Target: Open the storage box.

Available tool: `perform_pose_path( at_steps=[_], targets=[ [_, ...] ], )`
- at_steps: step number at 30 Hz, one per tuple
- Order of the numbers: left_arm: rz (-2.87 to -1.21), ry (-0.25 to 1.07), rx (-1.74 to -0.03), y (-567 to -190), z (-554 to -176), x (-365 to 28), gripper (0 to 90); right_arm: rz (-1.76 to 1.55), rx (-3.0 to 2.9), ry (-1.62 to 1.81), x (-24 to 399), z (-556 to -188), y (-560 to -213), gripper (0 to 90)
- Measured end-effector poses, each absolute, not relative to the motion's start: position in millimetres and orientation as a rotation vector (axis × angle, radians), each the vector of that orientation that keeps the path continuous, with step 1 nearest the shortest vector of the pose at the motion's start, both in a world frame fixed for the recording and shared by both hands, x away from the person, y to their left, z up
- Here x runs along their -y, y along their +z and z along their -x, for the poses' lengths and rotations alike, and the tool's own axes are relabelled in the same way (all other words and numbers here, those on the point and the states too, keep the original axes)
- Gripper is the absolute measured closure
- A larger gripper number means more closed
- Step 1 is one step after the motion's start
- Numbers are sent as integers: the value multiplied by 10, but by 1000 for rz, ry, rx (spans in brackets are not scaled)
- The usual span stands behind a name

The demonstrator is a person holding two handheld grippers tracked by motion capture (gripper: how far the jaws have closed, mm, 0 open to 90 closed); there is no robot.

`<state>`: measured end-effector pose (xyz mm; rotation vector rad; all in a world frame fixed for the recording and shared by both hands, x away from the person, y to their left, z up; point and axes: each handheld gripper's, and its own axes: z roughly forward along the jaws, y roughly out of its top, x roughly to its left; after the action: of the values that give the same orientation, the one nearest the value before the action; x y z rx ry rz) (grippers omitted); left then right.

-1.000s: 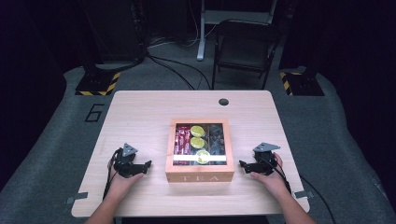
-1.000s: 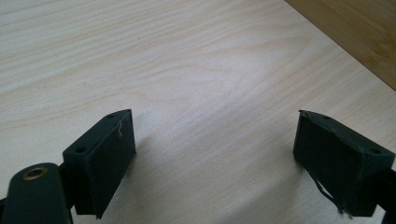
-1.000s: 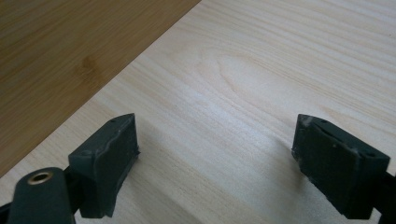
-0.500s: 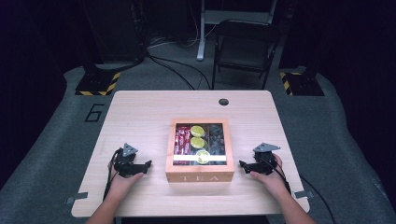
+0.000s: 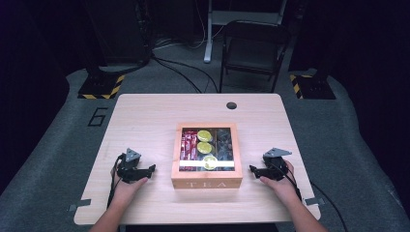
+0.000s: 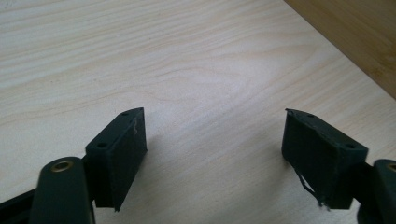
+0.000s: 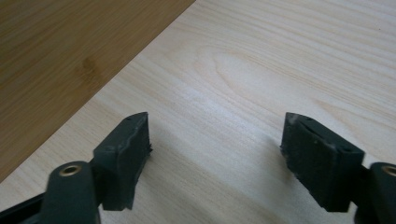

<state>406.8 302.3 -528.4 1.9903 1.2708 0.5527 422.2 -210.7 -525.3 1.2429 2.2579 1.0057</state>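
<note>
Between the two black grippers, left (image 5: 151, 168) and right (image 5: 253, 169), sits a tan wooden tea box (image 5: 207, 183) lettered "TEA", holding red packets (image 5: 187, 143) and yellow-green rounds (image 5: 204, 136). Beneath them, the table (image 5: 145, 121) is pale wood-grain.

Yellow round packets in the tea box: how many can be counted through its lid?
3. One sits at the far end of the tea box, one just nearer, one nearest its labelled front. Others may be hidden beneath or in the dark compartments.
</note>
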Motion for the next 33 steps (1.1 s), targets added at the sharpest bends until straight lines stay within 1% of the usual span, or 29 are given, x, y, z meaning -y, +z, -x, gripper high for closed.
perform_pose_path(
  at_steps=[2, 4, 7, 11, 15, 22, 24, 26, 33],
  targets=[
    [-1972, 535, -1284, -5272, -4064, -3033, 242, -1240, -2276, 995, 2121, -4224, -5240, 279],
    [-1974, 510, -1284, -5255, -4062, -3029, 264, -1246, -2277, 996, 2131, -4219, -5224, 325],
    [-1973, 513, -1277, -5246, -4053, -3007, 278, -1247, -2292, 988, 2128, -4211, -5208, 344],
    [-1991, 507, -1254, -5206, -4031, -2969, 308, -1209, -2299, 978, 2102, -4196, -5182, 352],
    [-1994, 502, -1234, -5175, -4010, -2942, 313, -1189, -2299, 977, 2079, -4180, -5172, 357],
    [-1991, 491, -1225, -5141, -3992, -2923, 327, -1210, -2309, 974, 2064, -4159, -5128, 402],
    [-1987, 481, -1225, -5128, -3982, -2920, 352, -1185, -2310, 972, 2056, -4143, -5102, 415],
    [-1991, 474, -1221, -5110, -3972, -2917, 356, -1175, -2318, 979, 2049, -4126, -5082, 433],
    [-1973, 470, -1193, -5052, -3924, -2872, 370, -1143, -2329, 998, 2015, -4083, -5049, 450]
  ],
)
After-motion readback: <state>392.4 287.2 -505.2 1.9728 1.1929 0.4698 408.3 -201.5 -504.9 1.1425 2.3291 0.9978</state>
